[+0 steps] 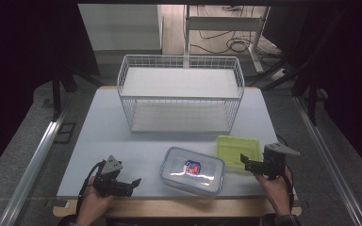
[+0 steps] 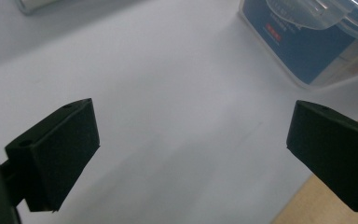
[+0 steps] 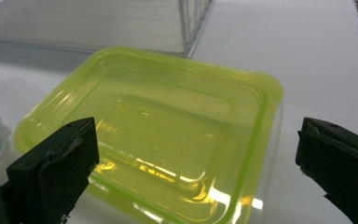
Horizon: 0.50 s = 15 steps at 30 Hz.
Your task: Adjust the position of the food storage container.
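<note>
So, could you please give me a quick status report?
Both claws, left and right, open, empty. Green box before right claw, untouched. Nothing in the way.

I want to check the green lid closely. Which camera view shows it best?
The right gripper view shows the green lid best: it lies large and near, between the open right claw, with rim and ridges clear. The high view shows it small, beside the clear box, partly behind the claw. The left gripper view looks at the box instead.

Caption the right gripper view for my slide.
Open right hand-held gripper poised over a yellow-green lidded container beside a wire basket.
</note>
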Motion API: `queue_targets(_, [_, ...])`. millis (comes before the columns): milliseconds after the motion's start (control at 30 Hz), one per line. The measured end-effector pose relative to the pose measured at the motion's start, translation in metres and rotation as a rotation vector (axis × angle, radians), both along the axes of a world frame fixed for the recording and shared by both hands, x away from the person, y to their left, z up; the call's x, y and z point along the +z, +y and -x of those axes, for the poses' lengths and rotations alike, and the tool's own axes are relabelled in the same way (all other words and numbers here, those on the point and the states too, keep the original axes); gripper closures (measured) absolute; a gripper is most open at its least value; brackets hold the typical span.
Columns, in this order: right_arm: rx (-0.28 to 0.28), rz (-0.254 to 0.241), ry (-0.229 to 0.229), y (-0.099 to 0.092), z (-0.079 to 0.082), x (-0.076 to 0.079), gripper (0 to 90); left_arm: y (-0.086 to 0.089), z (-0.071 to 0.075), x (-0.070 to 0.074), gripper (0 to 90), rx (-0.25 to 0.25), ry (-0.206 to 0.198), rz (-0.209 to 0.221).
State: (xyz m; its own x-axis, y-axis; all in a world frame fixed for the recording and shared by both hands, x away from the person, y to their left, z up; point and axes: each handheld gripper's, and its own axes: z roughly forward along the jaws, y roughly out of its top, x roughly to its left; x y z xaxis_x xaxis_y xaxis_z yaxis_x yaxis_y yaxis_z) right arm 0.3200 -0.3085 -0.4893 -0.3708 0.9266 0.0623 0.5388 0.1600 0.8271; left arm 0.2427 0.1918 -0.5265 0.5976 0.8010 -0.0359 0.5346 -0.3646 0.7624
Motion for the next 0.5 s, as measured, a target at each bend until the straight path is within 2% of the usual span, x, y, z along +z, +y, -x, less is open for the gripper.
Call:
queue_targets(33, [0.004,-0.002,0.003,0.0,0.0,0.0,0.0,-0.001,0.0,-0.001,2.2,-0.004,-0.01,-0.014])
queue_targets(67, [0.009,-0.006,0.003,0.0,0.0,0.0,0.0,-0.002,-0.001,-0.001,2.2,-0.013,0.009,-0.03])
queue_targets(100, [0.009,-0.006,0.003,0.0,0.0,0.0,0.0,-0.002,-0.001,-0.001,2.3,-0.013,0.009,-0.03])
queue_targets(167, [0.022,-0.018,0.016,-0.001,-0.001,-0.001,0.0,-0.005,-0.002,-0.003,2.4,-0.027,0.042,-0.033])
queue_targets(200, [0.033,-0.023,0.016,-0.001,-0.001,-0.001,0.0,-0.008,-0.002,-0.003,2.4,-0.037,0.04,-0.042])
queue_targets(367, [0.068,-0.025,-0.004,0.002,0.001,0.001,0.0,-0.012,-0.001,-0.001,2.1,-0.055,0.012,-0.037])
queue_targets(400, [0.07,-0.022,-0.008,0.003,0.002,0.002,0.0,-0.012,0.0,-0.001,2.0,-0.053,-0.005,-0.042])
queue_targets(500, [0.081,-0.024,-0.007,0.004,0.002,0.002,0.0,-0.008,0.0,-0.001,1.6,-0.056,-0.035,-0.005])
